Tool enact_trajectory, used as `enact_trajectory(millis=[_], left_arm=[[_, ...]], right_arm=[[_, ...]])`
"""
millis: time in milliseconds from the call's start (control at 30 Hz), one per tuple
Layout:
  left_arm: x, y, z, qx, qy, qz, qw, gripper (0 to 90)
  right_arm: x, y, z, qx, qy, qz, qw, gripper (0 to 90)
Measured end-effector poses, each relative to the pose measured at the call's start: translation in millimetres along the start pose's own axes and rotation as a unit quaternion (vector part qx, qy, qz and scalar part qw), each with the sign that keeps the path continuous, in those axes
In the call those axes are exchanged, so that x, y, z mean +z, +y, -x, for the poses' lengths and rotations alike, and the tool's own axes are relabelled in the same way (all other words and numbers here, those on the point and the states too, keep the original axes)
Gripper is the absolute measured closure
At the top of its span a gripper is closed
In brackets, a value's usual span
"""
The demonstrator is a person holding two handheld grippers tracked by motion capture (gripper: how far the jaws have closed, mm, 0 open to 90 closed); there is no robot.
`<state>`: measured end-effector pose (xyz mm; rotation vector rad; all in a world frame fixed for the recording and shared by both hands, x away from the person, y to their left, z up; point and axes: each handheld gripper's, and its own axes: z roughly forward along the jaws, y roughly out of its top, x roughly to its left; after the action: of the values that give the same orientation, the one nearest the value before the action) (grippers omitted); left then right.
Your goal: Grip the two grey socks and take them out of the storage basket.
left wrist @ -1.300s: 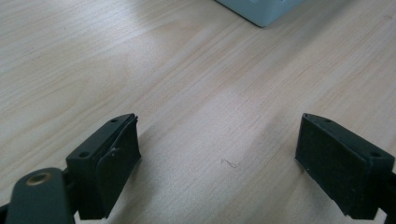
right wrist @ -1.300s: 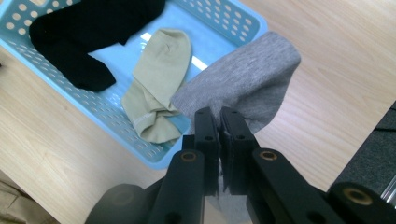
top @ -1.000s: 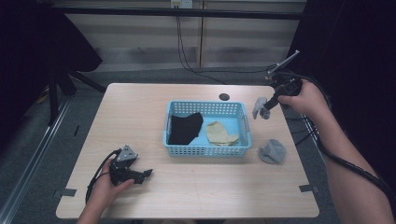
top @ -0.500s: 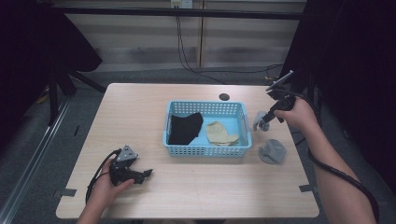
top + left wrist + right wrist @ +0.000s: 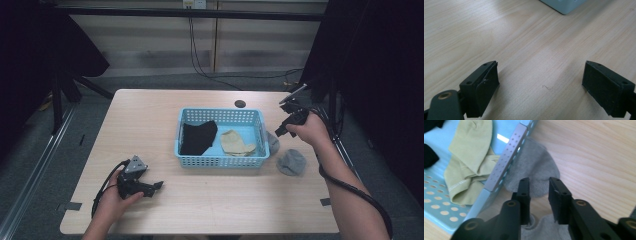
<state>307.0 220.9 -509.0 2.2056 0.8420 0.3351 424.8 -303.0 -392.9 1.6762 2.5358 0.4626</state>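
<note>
On the left, the left tongs (image 5: 150, 187) lie on the pale wooden bench (image 5: 150, 120) near the person's edge, well apart from everything else. In the left gripper view their jaws stand spread wide over bare wood with nothing between them, and one corner of the light blue perforated plastic basket (image 5: 220, 161) shows far off at the top.

In the middle, that basket holds a black sock (image 5: 198, 137) on its left side and a beige sock (image 5: 237, 142) on its right side.

On the right is the work in hand. A grey fleecy sock (image 5: 534, 173) lies flat on the bench against the outside of the basket's right wall, its rounded end just beyond the tips of the right tongs (image 5: 539, 182). A second grey sock, bunched up (image 5: 291, 162), sits on the bench near the first, closer to the person.

The right tongs hang over the flat grey sock, pointing down and toward the basket. Their jaws have just been opening; they now stand a little apart, the pads not pressing on cloth, and whether they have only now let the sock go cannot be told.

The relation that matters: the flat sock lies straight ahead of and below the right tongs, its length running alongside the basket wall, so a pinch would come across its width. The right hand is by far the nearer; the basket's rim stands between sock and basket floor.
</note>
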Motion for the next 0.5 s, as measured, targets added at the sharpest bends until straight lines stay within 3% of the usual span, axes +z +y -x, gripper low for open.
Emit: enact_trajectory(millis=[67,500], left_arm=[[0.0,0.0,0.0,0.000,0.000,0.000,1.0000,12.9],[0.0,0.0,0.2,0.000,0.001,0.000,1.0000,12.9]], right_arm=[[-3.8,-1.8,0.5,0.003,-0.004,0.008,1.0000,60.8],[-24.1,-23.9,-5.2,-0.017,-0.005,0.021,0.9996,43.9]])
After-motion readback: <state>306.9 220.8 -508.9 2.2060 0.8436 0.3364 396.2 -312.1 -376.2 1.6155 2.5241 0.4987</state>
